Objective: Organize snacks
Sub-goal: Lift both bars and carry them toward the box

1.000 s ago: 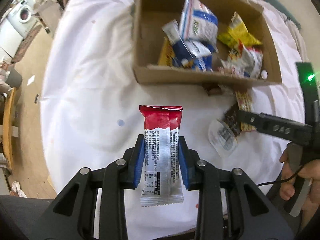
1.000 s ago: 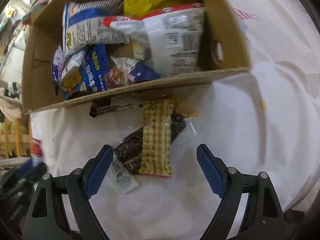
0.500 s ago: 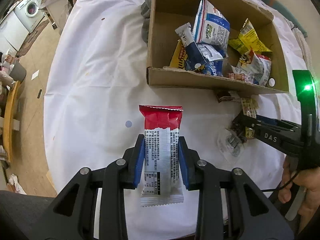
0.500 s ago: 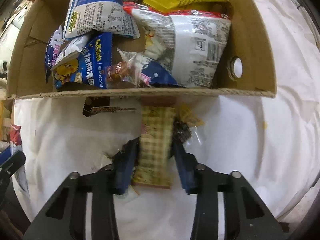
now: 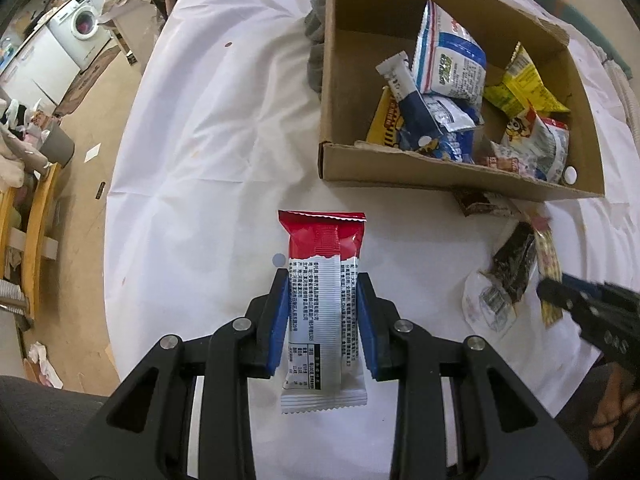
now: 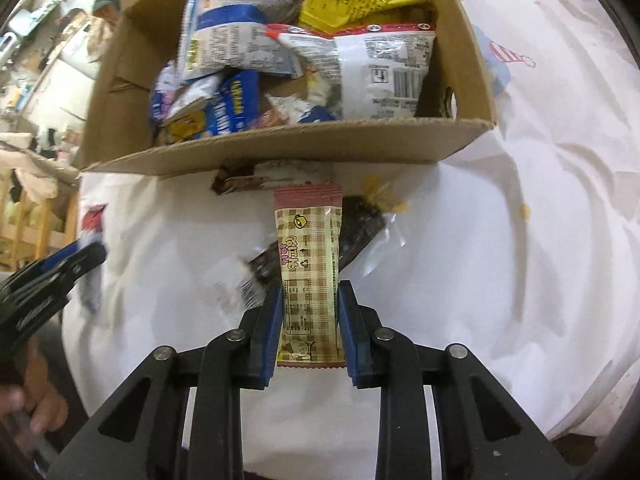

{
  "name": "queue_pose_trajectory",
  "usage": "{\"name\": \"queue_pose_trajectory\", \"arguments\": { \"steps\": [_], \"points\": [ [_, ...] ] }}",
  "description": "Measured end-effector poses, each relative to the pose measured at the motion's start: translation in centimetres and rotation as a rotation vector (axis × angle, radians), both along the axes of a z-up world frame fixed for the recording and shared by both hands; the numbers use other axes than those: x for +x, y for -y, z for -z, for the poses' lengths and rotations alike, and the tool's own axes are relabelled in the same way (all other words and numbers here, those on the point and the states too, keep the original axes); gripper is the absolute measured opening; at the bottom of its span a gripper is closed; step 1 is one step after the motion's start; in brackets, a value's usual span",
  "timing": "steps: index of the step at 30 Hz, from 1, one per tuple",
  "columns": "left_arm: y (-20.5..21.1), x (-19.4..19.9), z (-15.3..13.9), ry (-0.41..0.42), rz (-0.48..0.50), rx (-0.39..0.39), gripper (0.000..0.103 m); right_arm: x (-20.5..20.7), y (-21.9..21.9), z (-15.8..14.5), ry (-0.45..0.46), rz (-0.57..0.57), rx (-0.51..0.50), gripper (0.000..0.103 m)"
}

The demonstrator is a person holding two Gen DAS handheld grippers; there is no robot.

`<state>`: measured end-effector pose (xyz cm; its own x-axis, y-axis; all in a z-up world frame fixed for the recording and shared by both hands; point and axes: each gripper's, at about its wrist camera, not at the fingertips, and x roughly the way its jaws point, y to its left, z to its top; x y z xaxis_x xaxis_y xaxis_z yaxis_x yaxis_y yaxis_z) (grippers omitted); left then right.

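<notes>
Box (image 5: 440, 176) is showing matt corrugated cardboard; beside it, white cloth (image 5: 208, 152) is lying creased; red-white wrapper (image 5: 322, 300) and checked wrapper (image 6: 310, 280) are looking glossy plastic film.

A cardboard box (image 6: 280, 152) of snack packets (image 6: 236, 40) stands on the surface (image 6: 500, 240); three wrappers (image 6: 360, 232) lie before it.

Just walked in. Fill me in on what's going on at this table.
A person is sorting snacks with two handheld grippers. The left gripper is clamped on a red-and-white wrapped snack bar; the right gripper is clamped on a beige checked snack packet. Both are held over the white tablecloth, in front of an open cardboard box already holding several packets. A dark snack in clear wrap and a brown wrapper lie outside the box.
</notes>
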<state>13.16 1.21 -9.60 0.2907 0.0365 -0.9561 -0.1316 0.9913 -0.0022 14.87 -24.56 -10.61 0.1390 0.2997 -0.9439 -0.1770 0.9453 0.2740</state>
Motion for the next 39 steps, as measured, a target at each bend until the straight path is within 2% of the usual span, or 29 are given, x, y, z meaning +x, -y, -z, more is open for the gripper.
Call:
{"name": "queue_pose_trajectory", "arguments": {
  "steps": [4, 6, 12, 15, 21, 26, 31, 39],
  "points": [
    [0.0, 0.1, 0.0, 0.034, -0.011, 0.043, 0.028, -1.3, -0.1, -2.0, 0.026, -0.047, 0.069, 0.028],
    [0.3, 0.2, 0.2, 0.042, -0.001, 0.091, 0.028, -1.7, -0.3, -2.6, 0.038, -0.070, 0.095, 0.028],
    [-0.2, -0.1, -0.1, 0.071, -0.022, 0.096, 0.028, -1.7, -2.4, -3.6, 0.092, -0.110, 0.165, 0.028],
    [-0.7, -0.4, -1.5, 0.112, -0.037, 0.089, 0.028, -1.9, -3.0, -4.6, 0.137, -0.121, 0.220, 0.028],
    [-1.9, -0.1, -6.2, 0.225, -0.072, 0.062, 0.028, -1.3, -4.2, -6.9, 0.242, -0.121, 0.331, 0.028],
    [-2.1, 0.8, -9.5, 0.278, -0.058, 0.053, 0.028, -0.4, -3.7, -9.1, 0.335, -0.091, 0.423, 0.028],
    [-2.0, 2.5, -11.6, 0.322, -0.026, 0.070, 0.028, 0.8, -2.5, -10.5, 0.393, -0.056, 0.446, 0.028],
    [-1.0, 5.5, -12.5, 0.355, 0.020, 0.075, 0.028, 3.8, 0.2, -11.5, 0.422, 0.043, 0.421, 0.028]
  ]
}}
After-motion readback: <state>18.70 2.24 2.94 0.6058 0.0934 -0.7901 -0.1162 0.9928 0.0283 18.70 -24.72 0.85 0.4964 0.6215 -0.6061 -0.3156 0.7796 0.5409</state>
